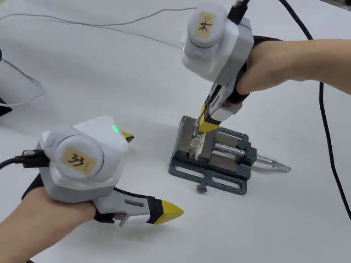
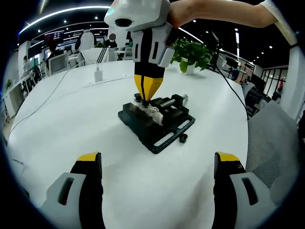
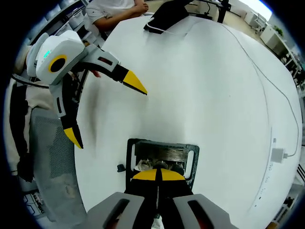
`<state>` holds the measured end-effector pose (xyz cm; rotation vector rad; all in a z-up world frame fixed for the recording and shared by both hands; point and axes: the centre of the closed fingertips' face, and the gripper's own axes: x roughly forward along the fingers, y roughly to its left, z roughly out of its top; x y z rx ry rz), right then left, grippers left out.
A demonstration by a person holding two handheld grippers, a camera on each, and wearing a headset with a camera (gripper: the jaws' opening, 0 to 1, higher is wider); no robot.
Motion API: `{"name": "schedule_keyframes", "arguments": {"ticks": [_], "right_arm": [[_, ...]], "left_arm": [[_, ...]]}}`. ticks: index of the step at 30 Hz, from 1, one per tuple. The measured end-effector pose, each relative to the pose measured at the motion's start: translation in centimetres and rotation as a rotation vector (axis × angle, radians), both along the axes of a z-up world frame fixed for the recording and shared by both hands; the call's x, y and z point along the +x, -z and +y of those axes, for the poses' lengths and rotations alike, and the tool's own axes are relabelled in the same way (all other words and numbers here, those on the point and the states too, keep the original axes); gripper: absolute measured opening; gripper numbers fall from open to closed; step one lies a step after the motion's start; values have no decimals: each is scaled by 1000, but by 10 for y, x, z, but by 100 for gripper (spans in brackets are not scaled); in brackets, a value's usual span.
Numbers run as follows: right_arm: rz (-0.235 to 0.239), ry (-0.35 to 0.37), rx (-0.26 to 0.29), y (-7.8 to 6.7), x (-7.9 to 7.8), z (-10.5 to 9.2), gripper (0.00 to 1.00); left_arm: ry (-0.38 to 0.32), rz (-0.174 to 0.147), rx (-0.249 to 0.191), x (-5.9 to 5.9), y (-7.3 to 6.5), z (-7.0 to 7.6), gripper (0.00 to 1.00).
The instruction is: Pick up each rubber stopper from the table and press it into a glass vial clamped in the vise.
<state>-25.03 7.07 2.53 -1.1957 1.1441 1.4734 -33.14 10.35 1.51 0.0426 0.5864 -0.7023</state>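
One vise (image 1: pixel 219 174), screw points right in head view | right gripper (image 1: pixel 205 127) closed

Table (image 1: pixel 109 76): white, smooth, matt w/ faint sheen.
Vise (image 1: pixel 186 167), lower mid-right of head view: dark grey metal, matt, slightly rough.
Screw (image 1: pixel 233 149): bare metal, bright, shiny.
Vials (image 1: pixel 196 147): clear glass, glossy.
Left gripper (image 2: pixel 157 160), right gripper (image 1: pixel 205 129): white plastic shells, smooth, semi-gloss; yellow tips matt.
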Motion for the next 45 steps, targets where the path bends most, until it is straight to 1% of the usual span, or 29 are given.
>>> {"name": "schedule_keyframes", "arguments": {"ticks": [4,6,8,9,10,11,13,16,20,21,24,28,29,30,31,32,33,34,35,38,39,40,41,42,44,45], "right_arm": [[5,16,20,-2,-1,-2,0],[-6,9,37,-3,-5,-2,0],[-15,17,57,-5,-8,-3,0],[-17,19,69,-5,-9,-3,0],[-16,43,86,-6,-10,-3,0],[-16,52,93,-6,-10,-3,0],[-17,41,115,-7,-11,-4,0],[-17,55,132,-8,-12,-4,0],[-35,22,154,-9,-14,-4,0],[-37,23,156,-9,-14,-4,0],[-43,14,161,-7,-7,-1,0],[-55,0,178,-7,-7,-2,0],[-49,7,185,-8,-8,-3,5],[-39,19,197,-8,-9,-2,12],[-45,15,203,-9,-9,-3,16],[-65,12,217,-10,-7,-4,19],[-74,13,231,-12,-7,-6,21],[-69,23,248,-11,-7,-5,24],[-63,52,279,-14,-8,-5,26],[-73,64,321,-19,-10,-13,33],[-75,67,323,-20,-12,-16,38],[-83,68,340,-22,-16,-20,41],[-87,66,353,-23,-18,-21,43],[-88,72,366,-25,-24,-25,44],[-85,93,380,-26,-30,-29,45],[-91,94,393,-27,-34,-32,45]], "left_arm": [[6,-4,10,-3,-4,0,97],[12,-3,13,-5,-6,-1,97],[19,-9,21,-6,-9,-1,98],[19,-12,23,-6,-10,0,98],[19,-15,25,-6,-11,1,98],[19,-16,26,-5,-12,1,98],[20,-22,32,-5,-13,2,98],[20,-25,41,-5,-14,4,98],[18,-30,46,-4,-16,4,97],[18,-31,46,-4,-17,4,97],[19,-34,48,-5,-18,3,97],[19,-35,51,-5,-18,2,98],[19,-35,51,-5,-18,2,97],[18,-36,51,-5,-18,2,97],[17,-37,50,-5,-18,3,97],[16,-36,51,-5,-18,3,97],[16,-36,51,-5,-18,3,97],[15,-36,50,-5,-18,3,97],[15,-36,49,-5,-18,3,97],[17,-36,50,-6,-18,3,97],[19,-36,49,-6,-18,3,97],[19,-35,50,-7,-18,3,97],[20,-35,50,-7,-18,2,97],[23,-35,48,-7,-18,2,97],[24,-37,51,-7,-18,2,98],[25,-37,50,-7,-18,2,98]]}}
